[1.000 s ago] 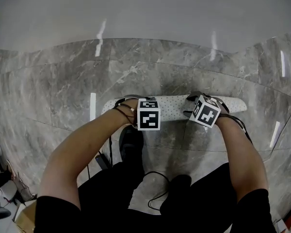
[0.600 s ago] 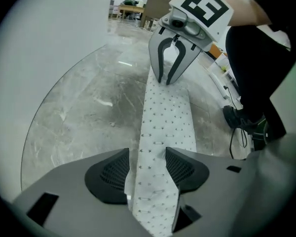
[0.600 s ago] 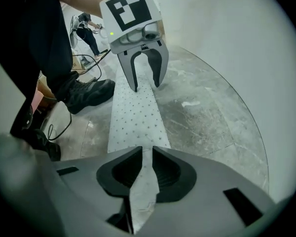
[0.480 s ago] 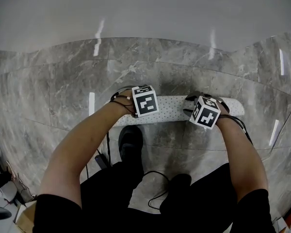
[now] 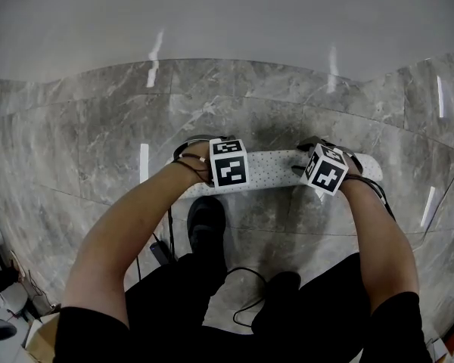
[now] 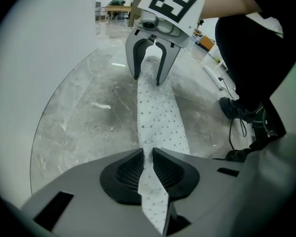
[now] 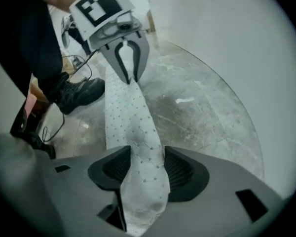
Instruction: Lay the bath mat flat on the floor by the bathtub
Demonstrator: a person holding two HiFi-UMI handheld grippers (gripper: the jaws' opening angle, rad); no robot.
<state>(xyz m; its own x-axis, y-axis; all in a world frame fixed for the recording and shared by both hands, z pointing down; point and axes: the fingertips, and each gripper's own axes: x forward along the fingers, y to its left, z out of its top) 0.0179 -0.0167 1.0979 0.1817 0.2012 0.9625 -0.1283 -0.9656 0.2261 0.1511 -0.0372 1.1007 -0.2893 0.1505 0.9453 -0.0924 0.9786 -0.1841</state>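
Observation:
The bath mat is a white dotted sheet, folded into a long narrow strip on the grey marble floor in front of the tub. My left gripper stands near its left end, pointing steeply down. In the left gripper view its jaws have just been closing, and the left gripper is shut on a thin edge of the mat. My right gripper stands toward the right end. Its jaws have just been opening, and the right gripper is open with a thick fold of mat lying between the pads.
The white bathtub wall fills the top of the head view. The person's black shoes and a black cable lie just behind the mat. A cardboard box sits at the bottom left.
My left gripper has shifted slightly toward the tub and its cube has rolled a little. The mat's left end, earlier visible past the left wrist, is now covered. The right gripper has barely moved.

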